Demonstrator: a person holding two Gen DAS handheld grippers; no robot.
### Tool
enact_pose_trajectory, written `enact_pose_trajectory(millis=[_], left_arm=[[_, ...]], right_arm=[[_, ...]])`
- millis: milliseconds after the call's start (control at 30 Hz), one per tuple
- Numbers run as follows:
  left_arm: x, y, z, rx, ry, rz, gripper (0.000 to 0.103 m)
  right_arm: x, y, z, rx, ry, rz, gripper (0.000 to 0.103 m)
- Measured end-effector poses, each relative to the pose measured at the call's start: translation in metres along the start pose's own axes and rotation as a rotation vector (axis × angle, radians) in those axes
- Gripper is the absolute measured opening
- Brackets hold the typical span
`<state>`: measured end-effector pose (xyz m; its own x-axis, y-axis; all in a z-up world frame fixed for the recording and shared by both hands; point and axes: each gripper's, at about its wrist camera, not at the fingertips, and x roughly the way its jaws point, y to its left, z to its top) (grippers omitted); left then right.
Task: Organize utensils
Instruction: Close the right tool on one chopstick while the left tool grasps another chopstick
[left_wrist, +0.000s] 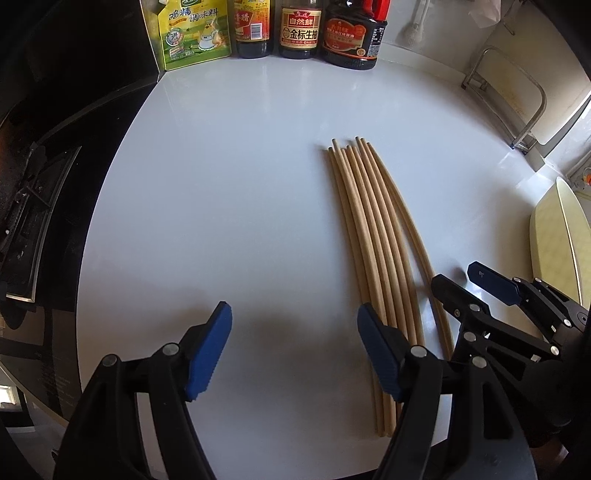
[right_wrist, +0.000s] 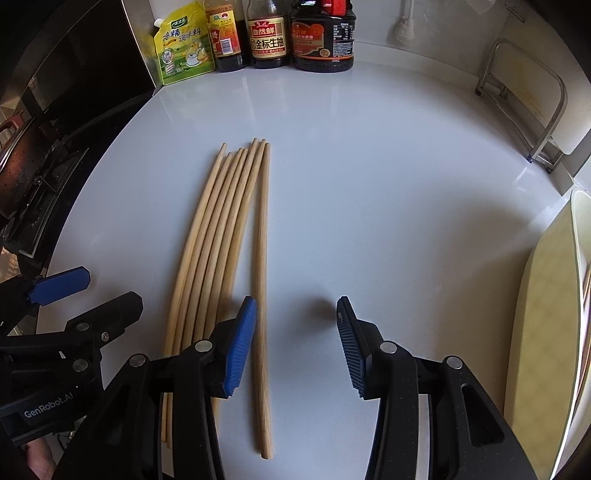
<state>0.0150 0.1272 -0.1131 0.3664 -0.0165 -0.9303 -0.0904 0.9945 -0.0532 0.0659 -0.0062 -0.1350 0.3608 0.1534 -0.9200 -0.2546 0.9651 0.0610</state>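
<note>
My left hand-held gripper (left_wrist: 293, 354) hangs open, empty, w/ chopsticks (left_wrist: 373, 236) just right of it on the desk (left_wrist: 221, 184). Right hand-held gripper (right_wrist: 295, 345) open too, 1 stick btwn its fingers. 3 bottles (left_wrist: 299, 29) at back.

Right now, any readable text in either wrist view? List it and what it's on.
"鸡精调味料": yellow-green seasoning pouch
"自然鲜" and "金标生抽": soy sauce bottle
"GenRobot.AI": left gripper body, seen from the right wrist
Labels on vinegar bottle and dark jug: too blurred.
</note>
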Motion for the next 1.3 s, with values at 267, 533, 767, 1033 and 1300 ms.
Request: enact_pose_trajectory(millis=[267,533,767,1033,1300], left_arm=[[0.01,-0.012,0.005,0.009,-0.028,-0.025,0.069],[0.021,-0.014,0.008,0.004,-0.013,-0.033,0.069],[0.022,-0.01,0.007,-0.001,-0.021,-0.02,0.069],[0.021,0.007,0.008,-0.041,-0.034,-0.007,0.07],[0.02,0.019,0.009,-0.065,-0.043,0.003,0.07]], right_arm=[[-0.001,-0.019,-0.004,0.032,-0.005,-0.014,0.043],[-0.001,-0.026,-0.006,0.047,0.001,-0.021,0.043],[-0.005,-0.025,-0.004,0.05,-0.01,-0.015,0.043],[-0.003,-0.024,-0.002,0.051,-0.009,-0.011,0.043],[0.0,-0.02,0.002,0.039,-0.014,-0.01,0.043]])
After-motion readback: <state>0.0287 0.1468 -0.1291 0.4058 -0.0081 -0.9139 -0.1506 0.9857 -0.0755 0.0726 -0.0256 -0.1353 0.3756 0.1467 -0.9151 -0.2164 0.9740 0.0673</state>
